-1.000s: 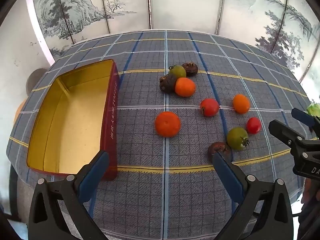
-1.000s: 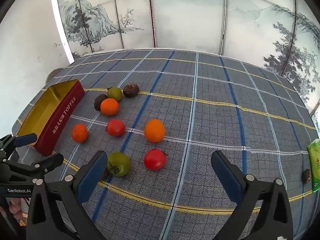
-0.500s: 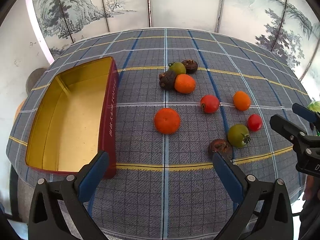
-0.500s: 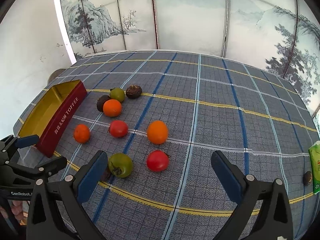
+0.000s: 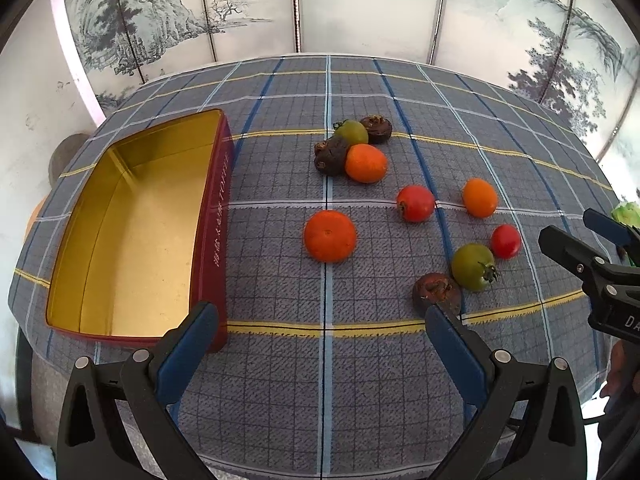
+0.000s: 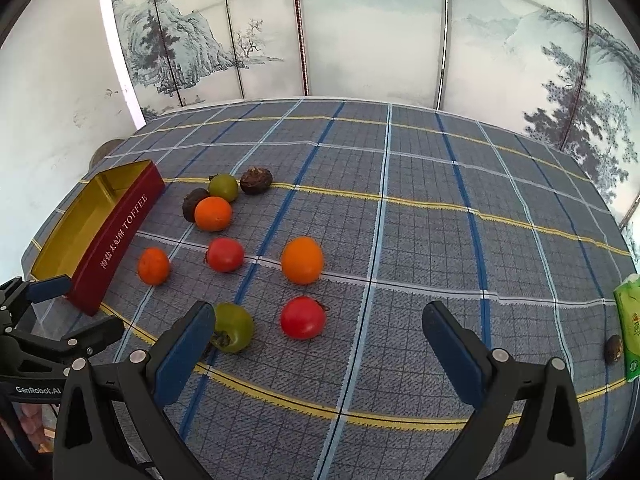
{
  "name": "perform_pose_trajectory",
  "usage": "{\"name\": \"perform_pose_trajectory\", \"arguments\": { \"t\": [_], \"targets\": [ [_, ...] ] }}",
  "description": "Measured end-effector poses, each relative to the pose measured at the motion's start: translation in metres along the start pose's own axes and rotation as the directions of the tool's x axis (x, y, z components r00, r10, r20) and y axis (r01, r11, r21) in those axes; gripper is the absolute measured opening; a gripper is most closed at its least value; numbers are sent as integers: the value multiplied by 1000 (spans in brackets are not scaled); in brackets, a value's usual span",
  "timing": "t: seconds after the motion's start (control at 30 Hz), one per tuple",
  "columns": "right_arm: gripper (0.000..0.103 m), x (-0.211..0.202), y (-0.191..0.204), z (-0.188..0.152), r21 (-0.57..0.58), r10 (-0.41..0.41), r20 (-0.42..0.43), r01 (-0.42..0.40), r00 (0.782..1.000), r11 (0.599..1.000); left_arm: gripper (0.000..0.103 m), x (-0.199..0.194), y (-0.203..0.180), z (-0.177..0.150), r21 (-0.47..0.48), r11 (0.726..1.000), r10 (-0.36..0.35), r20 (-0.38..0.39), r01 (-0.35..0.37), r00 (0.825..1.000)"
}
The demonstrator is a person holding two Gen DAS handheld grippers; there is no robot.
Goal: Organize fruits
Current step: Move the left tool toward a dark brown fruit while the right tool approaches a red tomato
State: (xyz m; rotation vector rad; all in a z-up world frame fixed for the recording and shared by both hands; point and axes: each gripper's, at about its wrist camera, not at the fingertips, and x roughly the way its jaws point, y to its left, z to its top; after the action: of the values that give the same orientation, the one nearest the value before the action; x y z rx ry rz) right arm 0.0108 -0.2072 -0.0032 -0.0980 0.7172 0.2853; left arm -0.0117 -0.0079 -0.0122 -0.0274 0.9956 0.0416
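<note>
Several fruits lie loose on the plaid tablecloth: an orange, a red tomato, a green tomato, and a dark brown fruit. An empty gold-lined red tin stands at the left; it also shows in the right wrist view. My left gripper is open and empty above the near table edge. My right gripper is open and empty, near a red tomato and the green tomato.
A green packet and a small dark fruit lie at the table's right edge. A painted folding screen stands behind the table. The near table edge runs below both grippers.
Both grippers have moved slightly forward and lower toward the table. Both stay open. No fruit has moved.
</note>
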Motion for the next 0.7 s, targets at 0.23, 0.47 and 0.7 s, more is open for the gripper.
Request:
{"name": "perform_pose_trajectory", "arguments": {
  "t": [0.23, 0.47, 0.7],
  "targets": [
    [103, 1, -1, -3, -9, -13, -8, 13, 1000, 1000, 102, 1, -5, -2, 12, 1000, -4, -2, 4, 1000],
    [102, 0, -1, -7, -20, -7, -13, 7, 1000, 1000, 102, 2, -6, -4, 10, 1000, -7, -7, 8, 1000],
    [98, 1, 2, -13, -45, -11, -28, 10, 1000, 999, 102, 1, -7, -6, 15, 1000, -13, -2, 13, 1000]
  ]
}}
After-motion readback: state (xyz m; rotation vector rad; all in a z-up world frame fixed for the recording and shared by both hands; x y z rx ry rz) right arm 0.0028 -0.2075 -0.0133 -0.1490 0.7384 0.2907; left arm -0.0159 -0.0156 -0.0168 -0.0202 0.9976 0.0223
